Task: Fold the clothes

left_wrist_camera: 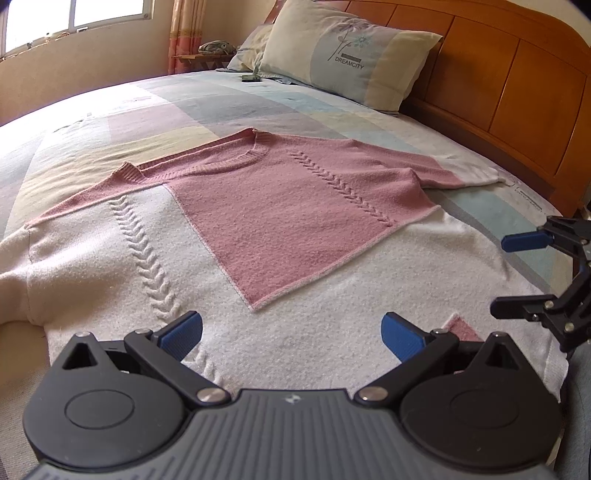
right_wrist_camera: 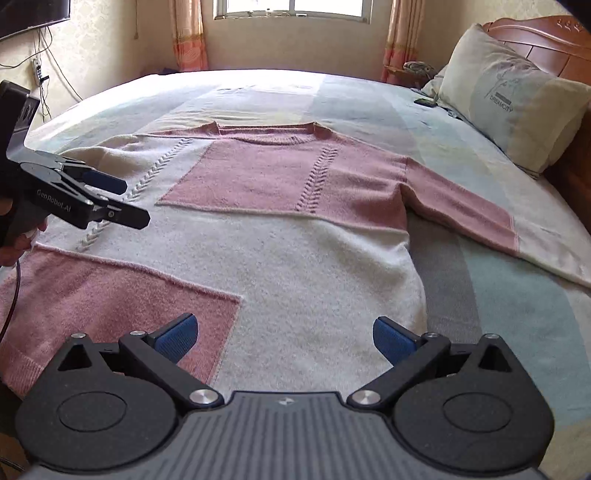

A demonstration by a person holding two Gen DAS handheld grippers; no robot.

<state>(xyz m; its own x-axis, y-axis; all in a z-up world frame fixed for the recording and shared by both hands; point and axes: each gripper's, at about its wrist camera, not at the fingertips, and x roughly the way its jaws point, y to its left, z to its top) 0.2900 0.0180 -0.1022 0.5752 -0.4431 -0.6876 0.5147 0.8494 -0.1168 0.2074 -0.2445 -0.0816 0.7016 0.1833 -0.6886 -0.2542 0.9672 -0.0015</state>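
Note:
A pink and white knit sweater (left_wrist_camera: 280, 221) lies flat and face up on the bed, neck toward the far side; it also shows in the right wrist view (right_wrist_camera: 288, 236). One sleeve (right_wrist_camera: 480, 221) stretches out toward the headboard. My left gripper (left_wrist_camera: 291, 332) is open and empty, hovering over the white hem area. My right gripper (right_wrist_camera: 286, 338) is open and empty above the hem near the sweater's right side. Each gripper shows in the other's view: the right gripper (left_wrist_camera: 517, 277) at the right edge, the left gripper (right_wrist_camera: 122, 201) at the left edge, both open.
The bed (left_wrist_camera: 184, 107) has a pastel patchwork cover. Two pillows (left_wrist_camera: 347, 55) lean on the wooden headboard (left_wrist_camera: 517, 92). A small dark object (left_wrist_camera: 251, 77) lies near the pillows. A window (right_wrist_camera: 291, 7) and curtains stand beyond the bed; cables hang on the wall (right_wrist_camera: 40, 74).

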